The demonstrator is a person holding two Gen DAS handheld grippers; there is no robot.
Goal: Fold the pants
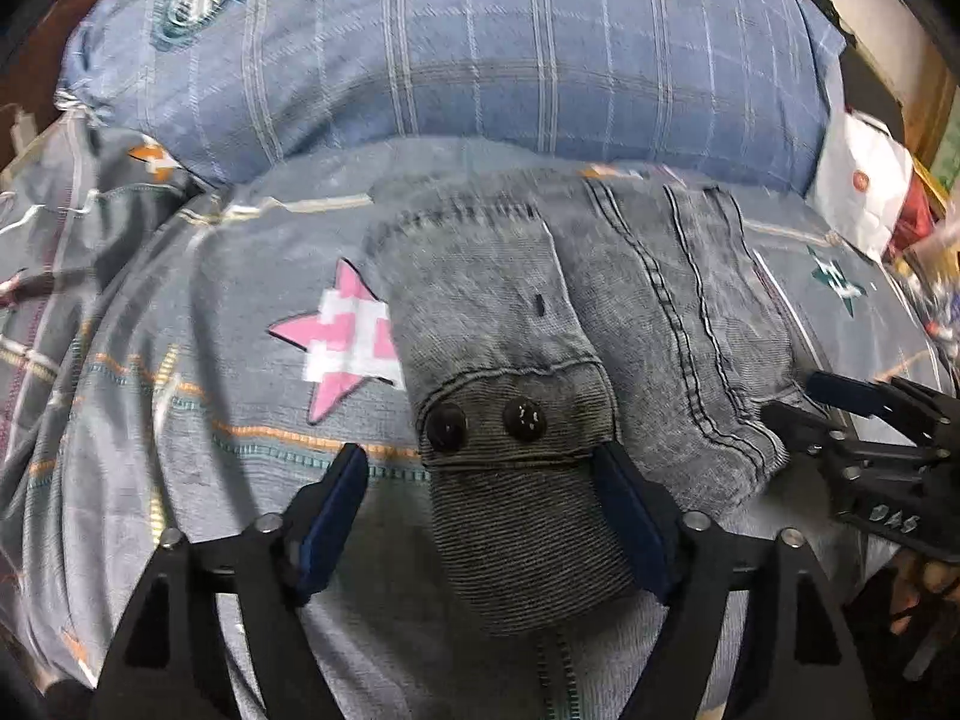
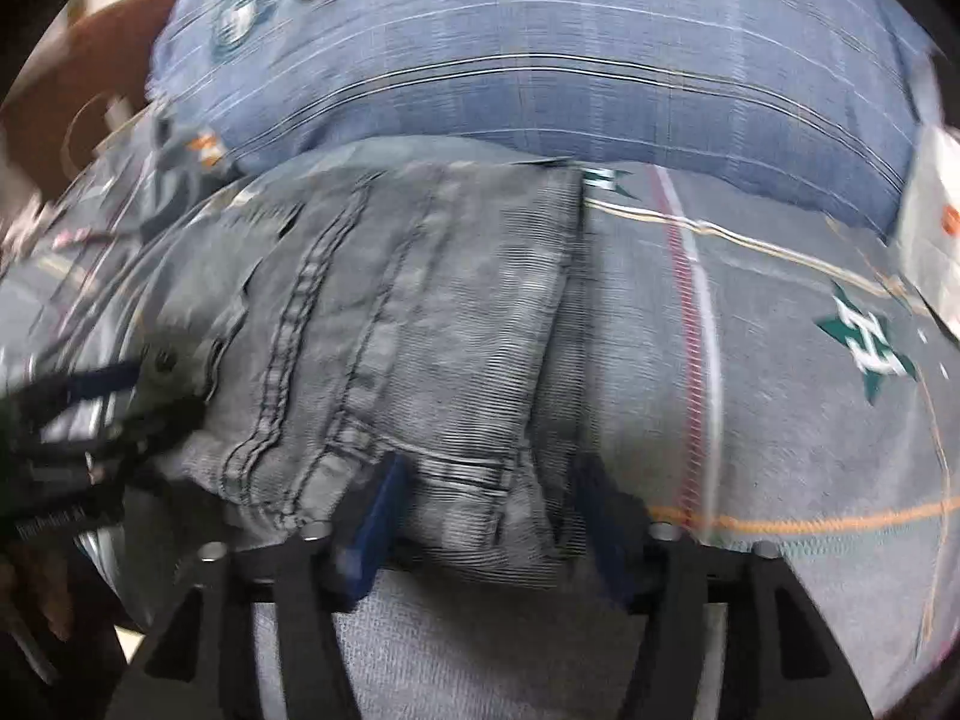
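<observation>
Grey denim pants (image 1: 540, 312) lie folded in a compact stack on the patterned bed sheet (image 1: 180, 360). The waistband flap with two dark buttons (image 1: 480, 420) faces me. My left gripper (image 1: 480, 516) is open, its blue-padded fingers either side of the ribbed waistband end. My right gripper (image 1: 798, 396) shows at the right edge of the left wrist view, at the pants' right corner. In the blurred right wrist view the right gripper (image 2: 498, 516) is open, fingers either side of the folded pants (image 2: 420, 330) edge. The left gripper (image 2: 108, 396) shows at the left.
A large blue plaid pillow (image 1: 480, 60) lies behind the pants. A white bag (image 1: 864, 180) and clutter sit at the far right. The sheet has a pink star (image 1: 348, 336) left of the pants and a green star (image 2: 864, 348) to the right.
</observation>
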